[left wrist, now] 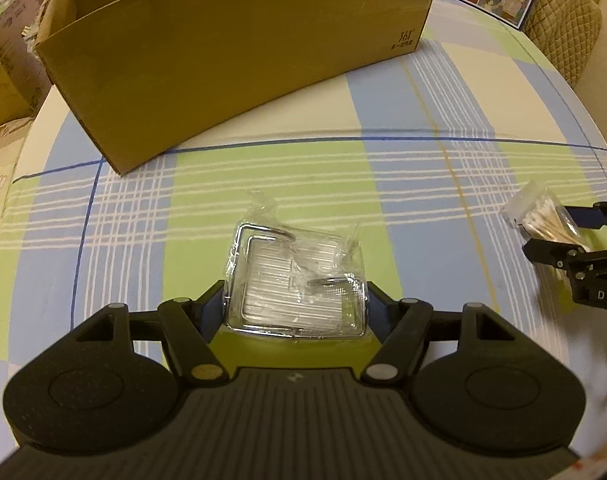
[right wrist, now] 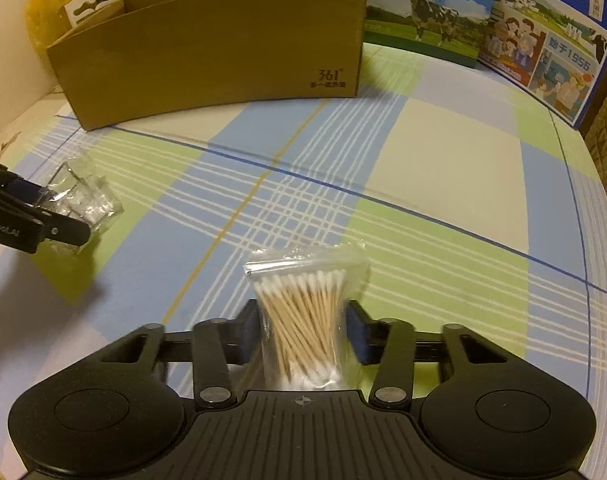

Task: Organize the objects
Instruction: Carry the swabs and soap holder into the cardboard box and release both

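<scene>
1. Pickup step under way, judging by the layout: each tool is gripping one item on the table (left wrist: pixel 443 92), and the cardboard box (left wrist: pixel 239 52) at the far side is standing open, looking like the place both are meant to go.
2. Left tool (left wrist: pixel 295 304) is clamping the wrapped metal rack (left wrist: pixel 299 284) from both sides, pads touching its edges. The rack is lying flat on the checked tablecloth, near the front edge.
3. Right tool (right wrist: pixel 303 332) is closing on the bag of cotton swabs (right wrist: pixel 303 312); pads are pinching the bundle at its waist. The bag is resting on the cloth, well apart from the box.
4. Next move, as I read it: lifting both clear of the cloth and carrying them over the box's near wall, high enough to pass the rim.
5. Materials: the rack is shiny bent wire around a ribbed plate, in crinkly clear film, which is likely slippery. The swabs are pale wooden sticks with white tips in a soft zip bag, and are squashing under pressure. The box is plain brown corrugated card with thin walls.
</scene>
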Available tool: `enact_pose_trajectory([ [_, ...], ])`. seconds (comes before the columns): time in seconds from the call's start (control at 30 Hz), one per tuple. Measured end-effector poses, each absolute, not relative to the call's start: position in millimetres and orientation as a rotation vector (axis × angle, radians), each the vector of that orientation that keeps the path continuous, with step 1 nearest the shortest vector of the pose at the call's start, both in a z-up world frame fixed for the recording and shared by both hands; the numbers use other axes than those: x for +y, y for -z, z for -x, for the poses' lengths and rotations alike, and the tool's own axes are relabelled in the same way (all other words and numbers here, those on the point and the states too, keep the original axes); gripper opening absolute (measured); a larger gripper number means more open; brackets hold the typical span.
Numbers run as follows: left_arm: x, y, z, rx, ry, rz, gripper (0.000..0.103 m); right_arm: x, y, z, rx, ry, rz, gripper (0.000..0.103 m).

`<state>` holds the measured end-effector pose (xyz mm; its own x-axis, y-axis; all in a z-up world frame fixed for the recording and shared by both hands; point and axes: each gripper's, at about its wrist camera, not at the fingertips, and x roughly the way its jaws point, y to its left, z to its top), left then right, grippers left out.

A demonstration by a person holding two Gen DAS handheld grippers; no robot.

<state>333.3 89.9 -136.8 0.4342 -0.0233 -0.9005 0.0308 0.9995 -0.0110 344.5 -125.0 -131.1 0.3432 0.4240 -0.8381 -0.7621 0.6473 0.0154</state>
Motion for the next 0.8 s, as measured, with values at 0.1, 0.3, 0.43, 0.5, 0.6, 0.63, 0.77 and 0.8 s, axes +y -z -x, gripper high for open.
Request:
enact_pose_trajectory([
  [0.1,89.3,136.1,-330.9,1.124,0.03,-0.006,0.068,-124.7,130.4,-339.7,0.936,-0.817,0.42,0.03],
  [0.3,87.5,136.0,-327.4,1.128,0.03,-0.006,0.068,-124.7,129.2,-332.7,0.948,-0.853,0.411,0.025],
  [0.43,85.7,135.8,-324.6,1.13,0.03,-0.004,0.068,-123.6,129.6,-329.3,0.957,-0.87,0.402,0.024],
  [0.5,83.9,135.4,-320.7,1.13,0.032,-0.005,0.068,-123.0,129.6,-328.8,0.963,-0.877,0.398,0.023],
  [0.6,81.9,134.3,-315.8,1.133,0.035,-0.002,0.068,-122.1,129.8,-327.6,0.974,-0.888,0.392,0.022],
  [0.63,81.8,134.0,-314.3,1.133,0.035,-0.002,0.067,-121.6,129.6,-327.0,0.978,-0.893,0.389,0.022],
  [0.77,83.4,131.3,-311.6,1.132,0.033,0.003,0.067,-118.8,126.8,-322.6,0.983,-0.919,0.386,0.022],
  [0.8,84.2,129.8,-310.6,1.13,0.032,0.005,0.067,-118.0,125.5,-321.6,0.982,-0.926,0.384,0.022],
])
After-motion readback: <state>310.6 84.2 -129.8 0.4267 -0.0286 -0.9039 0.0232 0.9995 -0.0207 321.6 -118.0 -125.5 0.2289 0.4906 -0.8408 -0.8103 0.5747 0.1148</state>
